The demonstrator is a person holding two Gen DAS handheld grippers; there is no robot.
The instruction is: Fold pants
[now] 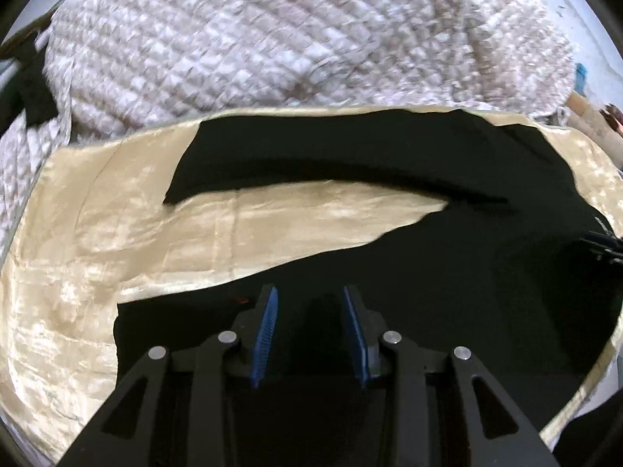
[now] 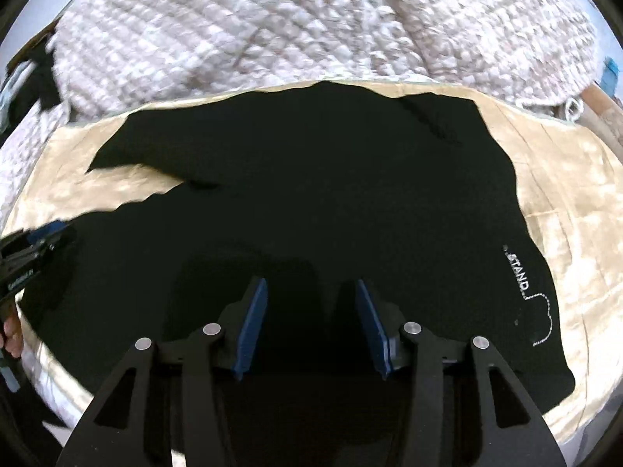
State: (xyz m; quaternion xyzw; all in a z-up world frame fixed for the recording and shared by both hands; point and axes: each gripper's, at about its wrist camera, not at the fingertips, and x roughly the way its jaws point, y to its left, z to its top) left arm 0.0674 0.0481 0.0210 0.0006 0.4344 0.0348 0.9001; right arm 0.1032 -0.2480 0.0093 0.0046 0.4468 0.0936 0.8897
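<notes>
The black pants [image 2: 311, 202] carry white letters "STAND" near their right edge; other print is unreadable.

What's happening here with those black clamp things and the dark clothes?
A person is working with a hand-held claw in each hand to fold a pair of black pants spread on a shiny cream sheet over a bed, with a white quilt bunched behind. Both the left claw and the right claw hover open above the fabric, gripping nothing. The legs lie apart, so no fold is made yet.

Cream sheet [image 1: 97, 233] — quilted blanket [image 1: 233, 39] behind
</notes>
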